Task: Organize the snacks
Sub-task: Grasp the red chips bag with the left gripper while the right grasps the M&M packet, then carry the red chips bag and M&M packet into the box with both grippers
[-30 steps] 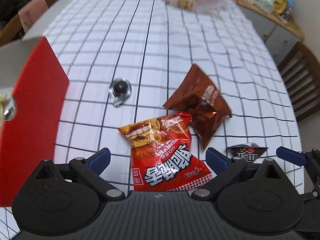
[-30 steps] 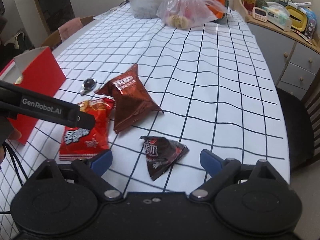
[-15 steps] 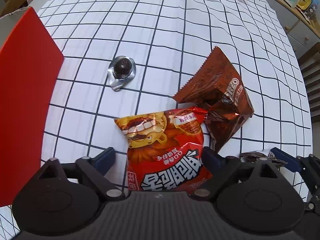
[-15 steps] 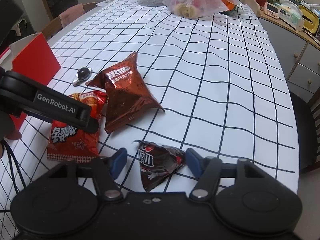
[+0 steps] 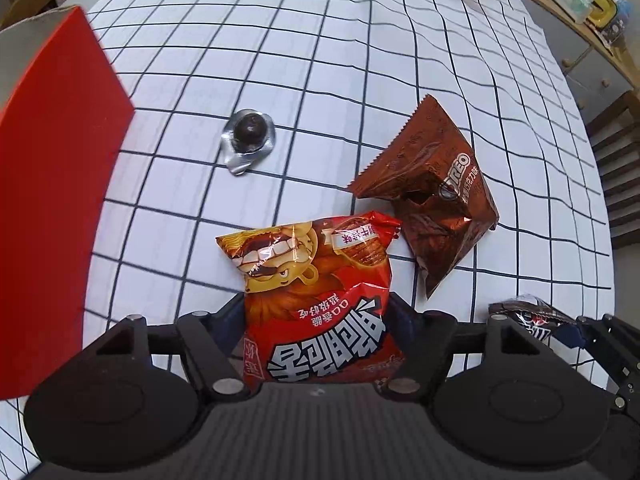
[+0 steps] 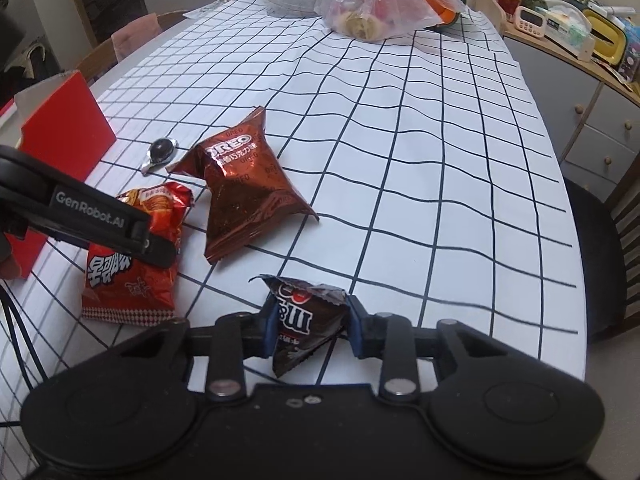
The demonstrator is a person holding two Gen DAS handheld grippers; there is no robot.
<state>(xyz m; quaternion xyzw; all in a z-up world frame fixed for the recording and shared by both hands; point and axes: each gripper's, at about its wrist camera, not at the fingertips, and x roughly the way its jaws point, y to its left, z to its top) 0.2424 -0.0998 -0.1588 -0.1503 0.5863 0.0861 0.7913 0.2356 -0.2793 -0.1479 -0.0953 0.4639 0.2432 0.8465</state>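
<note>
A red snack bag [image 5: 316, 300] lies on the checked tablecloth [image 5: 320, 60] between the fingers of my left gripper [image 5: 318, 312]. Its jaws are closing and the pads touch the bag's two sides. A small dark brown candy packet [image 6: 304, 320] stands pinched between the blue pads of my right gripper [image 6: 312, 320], whose jaws are also closing. A brown Oreo bag [image 5: 436, 200] lies just beyond the red bag, untouched. A foil-wrapped chocolate [image 5: 250, 136] sits further left. An open red box [image 5: 48, 200] stands at the left edge.
Clear plastic bags of food [image 6: 376, 4] sit at the far end of the table. A sideboard with clutter [image 6: 592, 120] and a dark chair [image 6: 600, 260] stand beyond the table's right edge. Another chair [image 6: 132, 36] is at the far left.
Both grippers have narrowed from wide open onto their packets. The left one has come down over the red bag. The dark packet now stands up between the right pads.
</note>
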